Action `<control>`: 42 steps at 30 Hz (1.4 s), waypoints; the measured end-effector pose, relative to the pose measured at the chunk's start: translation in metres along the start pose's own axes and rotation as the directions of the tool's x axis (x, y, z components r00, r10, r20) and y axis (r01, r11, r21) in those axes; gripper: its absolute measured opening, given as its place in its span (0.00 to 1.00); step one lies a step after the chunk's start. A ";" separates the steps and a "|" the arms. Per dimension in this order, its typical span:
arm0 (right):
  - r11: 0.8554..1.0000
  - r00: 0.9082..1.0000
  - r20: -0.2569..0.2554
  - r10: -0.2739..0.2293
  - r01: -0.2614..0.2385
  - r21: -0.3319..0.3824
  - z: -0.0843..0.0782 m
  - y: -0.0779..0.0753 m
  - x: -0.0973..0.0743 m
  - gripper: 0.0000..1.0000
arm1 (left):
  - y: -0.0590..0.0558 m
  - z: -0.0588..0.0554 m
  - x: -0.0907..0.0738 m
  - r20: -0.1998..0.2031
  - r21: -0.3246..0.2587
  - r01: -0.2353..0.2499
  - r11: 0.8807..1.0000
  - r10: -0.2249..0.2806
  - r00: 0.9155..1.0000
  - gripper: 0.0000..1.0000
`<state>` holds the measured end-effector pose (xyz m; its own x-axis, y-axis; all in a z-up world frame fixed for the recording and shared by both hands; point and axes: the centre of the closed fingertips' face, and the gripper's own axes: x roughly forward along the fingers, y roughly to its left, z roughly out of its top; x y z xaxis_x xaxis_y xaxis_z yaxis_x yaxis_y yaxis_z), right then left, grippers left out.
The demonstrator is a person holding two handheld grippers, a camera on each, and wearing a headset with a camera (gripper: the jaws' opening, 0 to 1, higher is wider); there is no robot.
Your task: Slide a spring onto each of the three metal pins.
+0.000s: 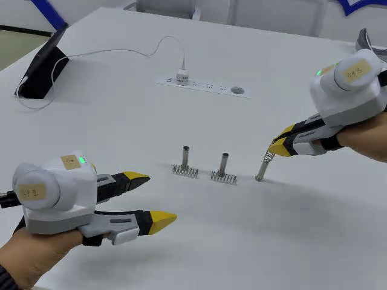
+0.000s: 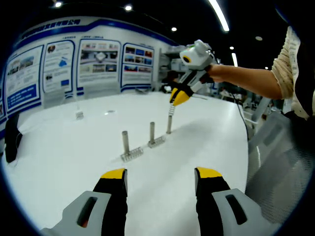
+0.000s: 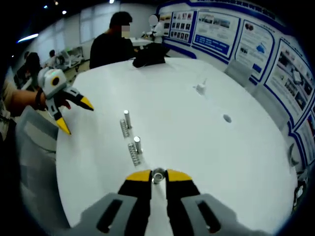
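Head view: the middle pin (image 1: 224, 163) stands upright on the white table (image 1: 121, 127), and the second spring (image 1: 224, 177) lies flat against its foot. Just left of it, the left pin (image 1: 185, 156) has the first spring (image 1: 185, 171) lying at its base. Just right of it stands the right pin (image 1: 260, 174). The held spring (image 1: 268, 157) meets the right pin's top, pinched in the closed tips of the right gripper (image 1: 278, 147). The left gripper (image 1: 149, 198) hovers well left of the middle pin, nearer the person, with its jaws spread and nothing between them. A power strip (image 1: 202, 84) lies beyond the middle pin.

Left gripper view: the left gripper's 2 yellow-tipped jaws stand apart, with the middle pin (image 2: 152, 132) ahead. Up and right of that pin, the right gripper (image 2: 178, 97) clamps the held spring (image 2: 171, 111).

Right gripper view: the right gripper's jaws are closed on the held spring's round end (image 3: 158, 175). The middle pin (image 3: 138, 144) stands just beyond it, and the open left gripper (image 3: 76, 116) is off to the pin's left.
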<state>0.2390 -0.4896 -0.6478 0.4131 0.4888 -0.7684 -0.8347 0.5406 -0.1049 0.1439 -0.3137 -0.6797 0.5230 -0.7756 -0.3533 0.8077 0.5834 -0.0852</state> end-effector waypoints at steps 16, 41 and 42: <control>0.999 0.999 -0.044 0.020 -0.019 0.026 -0.013 0.000 0.021 0.12 | 0.001 0.000 -0.002 0.002 -0.003 -0.006 1.000 0.006 1.000 0.56; 0.997 0.994 -0.103 0.036 -0.028 0.079 -0.035 0.005 0.046 0.12 | 0.001 0.002 -0.002 0.008 -0.003 -0.003 1.000 0.003 1.000 0.55; 0.996 0.994 -0.101 0.038 -0.030 0.087 -0.034 0.006 0.046 0.12 | 0.001 0.002 -0.002 0.008 -0.002 -0.003 1.000 0.003 1.000 0.55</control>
<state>0.2410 -0.4875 -0.7051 0.3421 0.4377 -0.8315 -0.8118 0.5833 -0.0269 0.1445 -0.3122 -0.6777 0.5278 -0.7757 -0.3460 0.8054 0.5865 -0.0862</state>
